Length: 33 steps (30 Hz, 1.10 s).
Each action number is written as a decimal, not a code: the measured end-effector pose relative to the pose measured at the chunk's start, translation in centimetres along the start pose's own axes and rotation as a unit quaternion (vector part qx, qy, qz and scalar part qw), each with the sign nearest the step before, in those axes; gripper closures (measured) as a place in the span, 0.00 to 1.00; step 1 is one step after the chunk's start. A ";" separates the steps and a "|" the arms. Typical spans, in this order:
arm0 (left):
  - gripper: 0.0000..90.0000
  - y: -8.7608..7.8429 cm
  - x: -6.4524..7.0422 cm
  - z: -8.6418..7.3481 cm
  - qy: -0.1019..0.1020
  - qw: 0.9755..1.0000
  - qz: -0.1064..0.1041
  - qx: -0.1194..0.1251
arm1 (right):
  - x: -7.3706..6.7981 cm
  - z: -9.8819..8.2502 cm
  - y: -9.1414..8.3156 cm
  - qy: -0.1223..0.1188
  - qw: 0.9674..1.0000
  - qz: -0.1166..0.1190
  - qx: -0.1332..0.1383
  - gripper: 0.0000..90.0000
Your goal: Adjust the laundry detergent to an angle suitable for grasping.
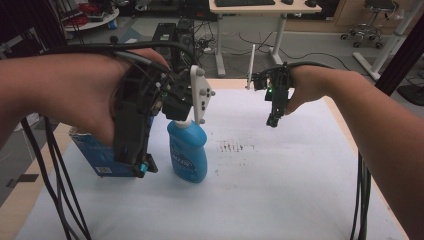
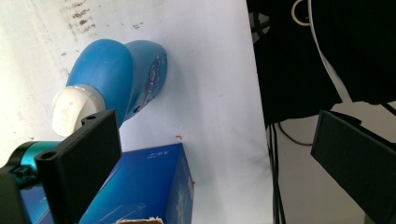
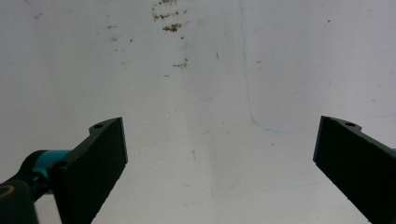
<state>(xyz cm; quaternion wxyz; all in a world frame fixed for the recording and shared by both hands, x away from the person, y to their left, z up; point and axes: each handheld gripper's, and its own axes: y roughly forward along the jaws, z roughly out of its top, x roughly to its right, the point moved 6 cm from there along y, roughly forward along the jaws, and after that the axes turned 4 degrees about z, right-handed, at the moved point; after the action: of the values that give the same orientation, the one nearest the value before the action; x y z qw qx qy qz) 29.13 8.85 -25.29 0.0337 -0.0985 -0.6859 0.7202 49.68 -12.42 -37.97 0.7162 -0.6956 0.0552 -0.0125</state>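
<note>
One blue bottle [image 1: 188,152], one blue box [image 1: 95,155], two grippers: left gripper [image 1: 140,167], right gripper [image 1: 272,120].

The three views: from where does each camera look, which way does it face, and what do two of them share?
High view: above the person's side, looking forward and down at the table; forearms, both hands, left gripper, right gripper.
Left gripper view: on the left gripper, open, facing the blue bottle and blue box.
Right gripper view: on the right gripper, open, facing bare table.
Shared: bottle and box.
</note>
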 end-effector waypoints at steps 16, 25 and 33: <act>0.02 0.2 0.5 -0.4 -0.007 1.000 -0.003 -0.002 | -0.5 0.0 -0.2 -0.009 1.000 -0.007 -0.003 0.02; 0.02 -0.2 0.8 -0.4 -0.003 1.000 0.000 -0.001 | -0.3 0.0 -0.7 0.005 1.000 -0.009 0.010 0.02; 0.02 -0.2 0.3 -0.1 -0.003 1.000 -0.001 0.000 | -0.1 -0.2 -0.8 0.003 1.000 -0.011 0.012 0.02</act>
<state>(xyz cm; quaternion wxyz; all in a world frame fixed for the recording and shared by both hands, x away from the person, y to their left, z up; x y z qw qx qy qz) 28.82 9.06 -25.10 0.0329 -0.0957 -0.6861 0.7204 49.59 -12.67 -37.20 0.7242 -0.6875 0.0493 -0.0234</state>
